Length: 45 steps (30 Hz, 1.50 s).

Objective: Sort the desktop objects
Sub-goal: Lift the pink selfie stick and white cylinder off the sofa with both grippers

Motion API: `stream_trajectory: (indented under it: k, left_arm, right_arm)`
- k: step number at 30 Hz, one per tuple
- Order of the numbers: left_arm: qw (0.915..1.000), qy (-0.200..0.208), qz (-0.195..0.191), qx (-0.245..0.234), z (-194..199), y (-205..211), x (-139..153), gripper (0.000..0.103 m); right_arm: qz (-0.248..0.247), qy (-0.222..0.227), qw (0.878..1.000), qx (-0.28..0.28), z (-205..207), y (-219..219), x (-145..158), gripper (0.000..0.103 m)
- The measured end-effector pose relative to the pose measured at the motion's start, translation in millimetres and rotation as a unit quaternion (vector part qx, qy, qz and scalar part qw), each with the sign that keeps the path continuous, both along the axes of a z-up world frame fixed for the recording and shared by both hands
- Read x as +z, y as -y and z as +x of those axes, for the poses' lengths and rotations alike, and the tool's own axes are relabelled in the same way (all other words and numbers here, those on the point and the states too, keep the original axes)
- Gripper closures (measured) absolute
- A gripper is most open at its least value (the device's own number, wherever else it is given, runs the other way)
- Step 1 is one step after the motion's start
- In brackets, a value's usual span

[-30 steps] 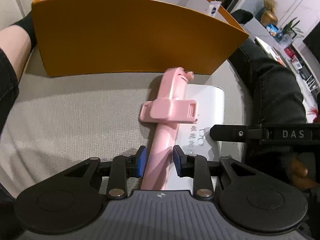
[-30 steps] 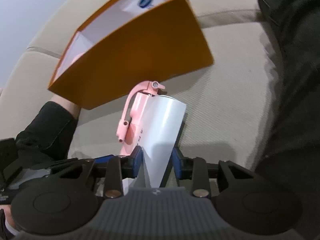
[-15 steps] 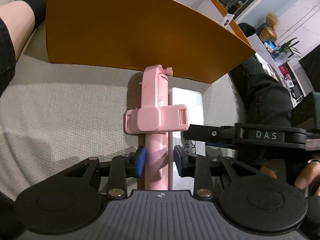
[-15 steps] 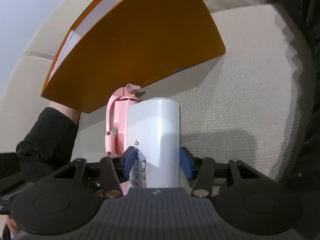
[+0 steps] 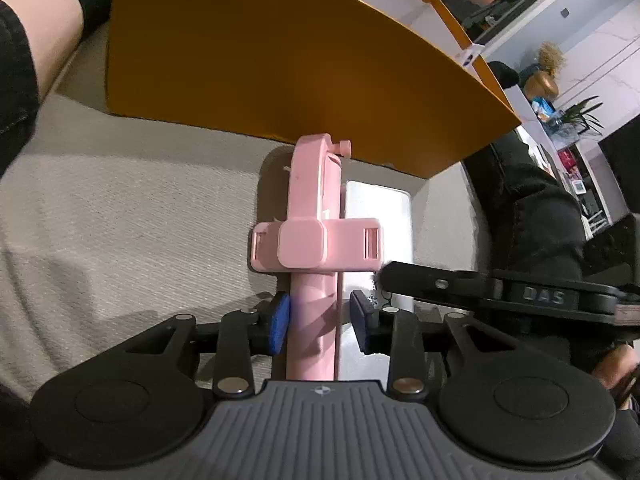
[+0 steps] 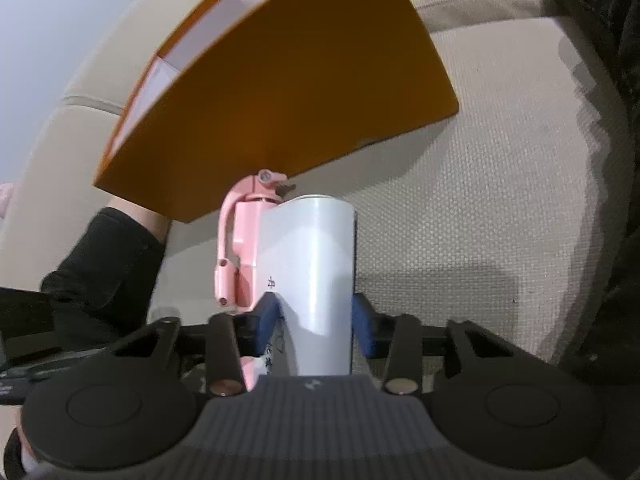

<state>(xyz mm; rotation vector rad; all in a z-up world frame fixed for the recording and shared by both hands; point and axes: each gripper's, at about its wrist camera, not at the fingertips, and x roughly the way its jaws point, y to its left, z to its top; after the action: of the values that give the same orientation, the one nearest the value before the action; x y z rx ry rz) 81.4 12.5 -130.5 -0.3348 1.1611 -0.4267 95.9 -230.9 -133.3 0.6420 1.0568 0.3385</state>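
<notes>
Two grippers, yours | left gripper (image 5: 318,318) straddles pink holder (image 5: 314,240) — pads just clear | right gripper (image 6: 316,320) closing on white case (image 6: 316,264) | orange box (image 6: 288,92) interior — label only from right wrist

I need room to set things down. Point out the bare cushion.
Bare cushion lies left of the pink selfie stick, between the orange box and a bare leg, and right of the white case, up to a trouser leg. The middle is crowded: stick and case lie side by side, left gripper around the stick, right gripper closing around the case.
</notes>
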Motion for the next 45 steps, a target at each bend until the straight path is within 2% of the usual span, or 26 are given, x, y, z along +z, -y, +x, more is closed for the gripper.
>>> stream_trajectory:
  k: [4, 7, 8, 10, 14, 16, 19, 21, 22, 24, 28, 33, 35, 37, 40, 45]
  left_arm:
    - [0.9998, 0.008, 0.018, 0.011, 0, -2, 3, 0.071]
    - [0.9996, 0.002, 0.024, 0.012, 1, 0, 0, 0.073]
    - [0.9995, 0.003, 0.031, 0.011, 1, 2, -1, 0.073]
    - [0.9994, 0.006, 0.033, 0.009, 0, 3, 0, 0.073]
    - [0.9995, 0.003, 0.027, 0.017, 0, 2, -1, 0.073]
    - [0.9988, 0.010, 0.043, 0.021, -3, 6, 4, 0.073]
    - [0.9948, 0.045, 0.090, 0.011, -8, 18, 18, 0.072]
    - [0.9905, 0.074, 0.116, 0.002, -12, 27, 27, 0.067]
    - [0.9886, 0.083, 0.126, -0.006, -12, 32, 29, 0.058]
    - [0.9834, 0.108, 0.144, -0.024, -13, 46, 33, 0.048]
    - [0.9687, 0.147, 0.194, -0.050, -17, 64, 33, 0.048]
    - [0.9404, 0.197, 0.256, -0.107, -31, 88, 29, 0.048]
    - [0.9346, 0.202, 0.268, -0.119, -33, 96, 26, 0.047]
    - [0.9350, 0.203, 0.266, -0.119, -34, 98, 26, 0.043]
    - [0.9405, 0.199, 0.254, -0.105, -33, 89, 27, 0.041]
    - [0.9571, 0.183, 0.213, -0.070, -27, 67, 34, 0.041]
  right_arm:
    - [0.027, 0.025, 0.999, 0.012, -3, -2, 9, 0.063]
    - [0.040, 0.014, 0.998, 0.036, -1, -2, 8, 0.062]
    - [0.036, 0.012, 0.998, 0.040, 0, -7, 6, 0.062]
    - [0.005, 0.013, 0.999, 0.042, 2, -20, 5, 0.070]
    - [0.019, 0.005, 0.999, 0.036, 5, -22, 0, 0.072]
    - [0.014, 0.009, 0.999, 0.030, 2, -10, 5, 0.072]
    - [-0.006, 0.024, 0.999, 0.026, 3, -7, 14, 0.072]
    - [-0.019, 0.028, 0.999, 0.026, 6, -6, 17, 0.072]
    - [-0.019, 0.027, 0.999, 0.026, 6, -5, 17, 0.072]
    - [-0.020, 0.026, 0.999, 0.025, 7, -3, 17, 0.072]
    - [-0.020, 0.022, 0.999, 0.024, 7, 1, 16, 0.072]
    - [-0.013, 0.017, 1.000, 0.019, 9, 3, 14, 0.072]
    - [-0.011, 0.019, 1.000, 0.021, 10, 4, 14, 0.072]
    - [-0.012, 0.026, 0.999, 0.026, 10, 3, 15, 0.072]
    - [0.006, 0.032, 0.999, 0.026, 11, 5, 14, 0.072]
    - [0.015, 0.057, 0.997, 0.052, 12, 1, 18, 0.072]
